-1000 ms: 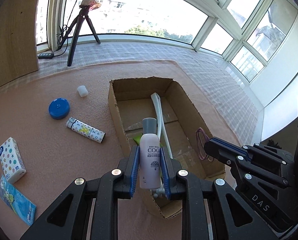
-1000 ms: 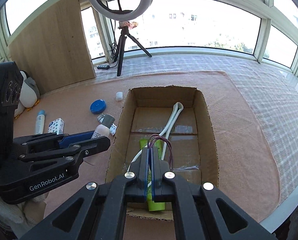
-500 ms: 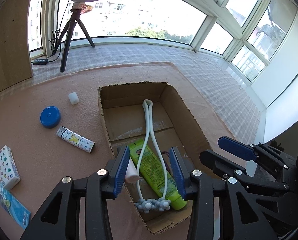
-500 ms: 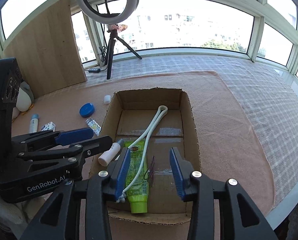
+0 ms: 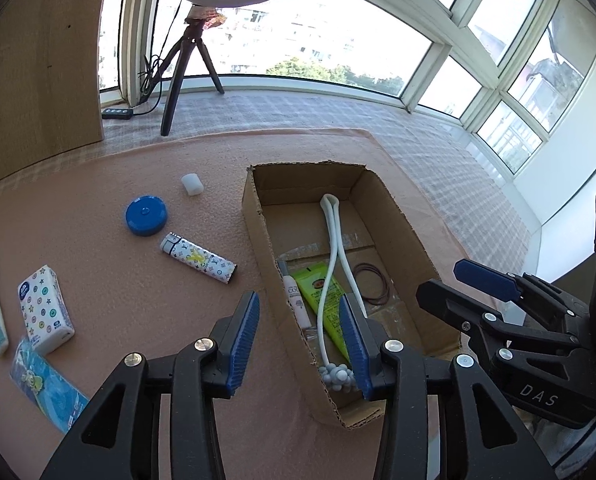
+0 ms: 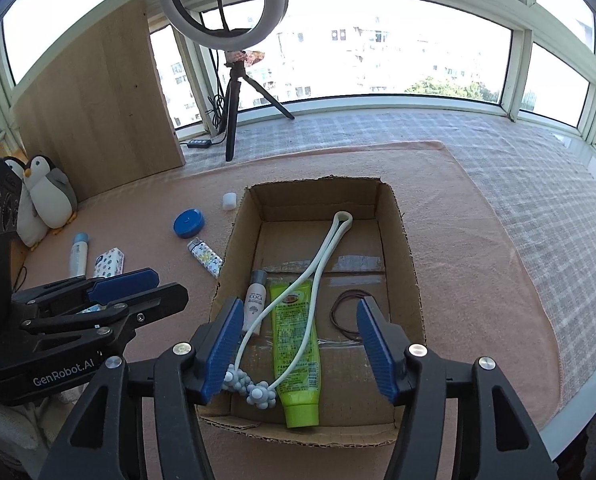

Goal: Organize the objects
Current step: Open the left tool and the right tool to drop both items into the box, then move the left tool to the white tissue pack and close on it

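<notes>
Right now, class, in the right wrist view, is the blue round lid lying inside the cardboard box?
No, the blue round lid lies on the pink mat to the left of the cardboard box, outside its wall.

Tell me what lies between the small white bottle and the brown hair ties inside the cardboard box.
In the right wrist view, the green tube and the white looped massager crossing it lie between the small white bottle and the brown hair ties.
</notes>
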### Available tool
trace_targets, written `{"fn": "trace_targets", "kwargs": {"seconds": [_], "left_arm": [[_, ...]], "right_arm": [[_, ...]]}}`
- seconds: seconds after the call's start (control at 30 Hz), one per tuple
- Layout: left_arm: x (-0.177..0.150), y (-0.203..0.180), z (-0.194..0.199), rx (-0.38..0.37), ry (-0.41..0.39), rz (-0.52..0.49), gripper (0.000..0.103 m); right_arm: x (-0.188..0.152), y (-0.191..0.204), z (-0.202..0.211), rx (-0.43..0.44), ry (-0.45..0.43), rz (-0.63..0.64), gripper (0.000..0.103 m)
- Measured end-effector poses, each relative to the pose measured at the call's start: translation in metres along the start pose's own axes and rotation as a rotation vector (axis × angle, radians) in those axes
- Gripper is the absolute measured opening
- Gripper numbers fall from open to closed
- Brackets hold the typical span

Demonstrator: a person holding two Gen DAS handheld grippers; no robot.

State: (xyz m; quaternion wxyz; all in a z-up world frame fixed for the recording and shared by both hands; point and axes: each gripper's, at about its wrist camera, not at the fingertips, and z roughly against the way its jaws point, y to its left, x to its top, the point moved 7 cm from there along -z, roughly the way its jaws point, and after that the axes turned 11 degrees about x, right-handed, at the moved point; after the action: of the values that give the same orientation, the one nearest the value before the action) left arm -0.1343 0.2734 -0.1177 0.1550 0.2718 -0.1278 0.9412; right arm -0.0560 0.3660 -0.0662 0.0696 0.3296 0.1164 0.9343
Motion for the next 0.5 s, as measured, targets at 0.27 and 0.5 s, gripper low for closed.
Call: {"fn": "trace_targets", "kwargs": {"seconds": [0.27, 0.5], "left_arm": [[-0.02, 0.067, 0.027, 0.057, -0.007, 0.088, 0.045], [-0.045, 0.134, 0.047, 0.112, -0.001, 0.187, 0.045]], "right_arm": [[-0.001, 0.037, -0.017, 0.049, 0.009, 0.034, 0.056], [-0.003, 0.076, -0.031, 0.082, 0.016, 0.099, 0.056]]}}
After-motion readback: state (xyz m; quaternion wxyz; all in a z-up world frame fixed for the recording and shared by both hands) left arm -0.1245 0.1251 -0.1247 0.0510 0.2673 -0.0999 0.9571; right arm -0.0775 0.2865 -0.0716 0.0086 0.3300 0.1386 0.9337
